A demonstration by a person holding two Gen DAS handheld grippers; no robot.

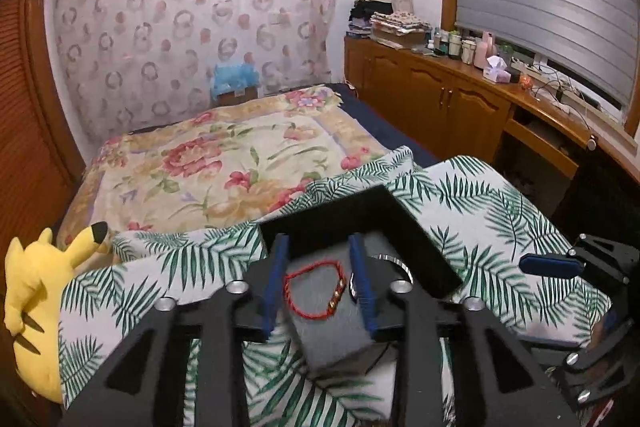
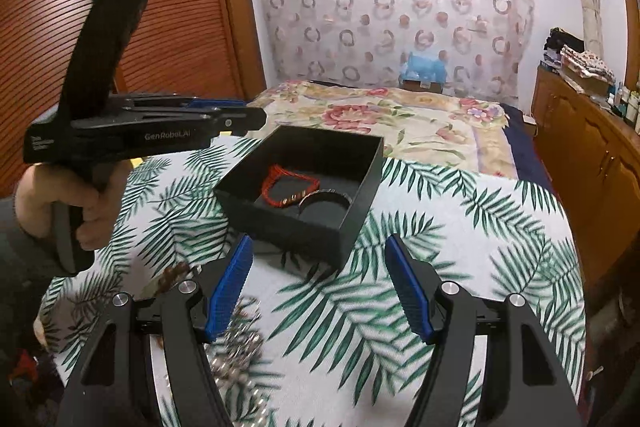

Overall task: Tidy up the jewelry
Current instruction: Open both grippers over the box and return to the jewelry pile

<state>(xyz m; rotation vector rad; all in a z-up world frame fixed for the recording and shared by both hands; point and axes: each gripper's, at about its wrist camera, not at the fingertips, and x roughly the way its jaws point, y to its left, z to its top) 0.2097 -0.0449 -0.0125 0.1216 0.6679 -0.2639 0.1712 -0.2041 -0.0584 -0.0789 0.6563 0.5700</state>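
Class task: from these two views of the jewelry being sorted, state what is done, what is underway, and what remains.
Done: a red cord bracelet and a dark bangle lie inside the black box. In hand: nothing; the left gripper, open, hovers over the red bracelet, and the right gripper is open and empty. Left: blurred silvery jewelry and a brown piece on the leaf-print cloth.

Dim, warm indoor light, strong fisheye bending

Corners vignette black; the beads (image 2: 236,343) near the right wrist camera smear with blur.

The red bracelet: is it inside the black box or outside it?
Inside. The red bracelet lies on the dark floor of the open black box, beside a silver bangle; no tongs touch it.
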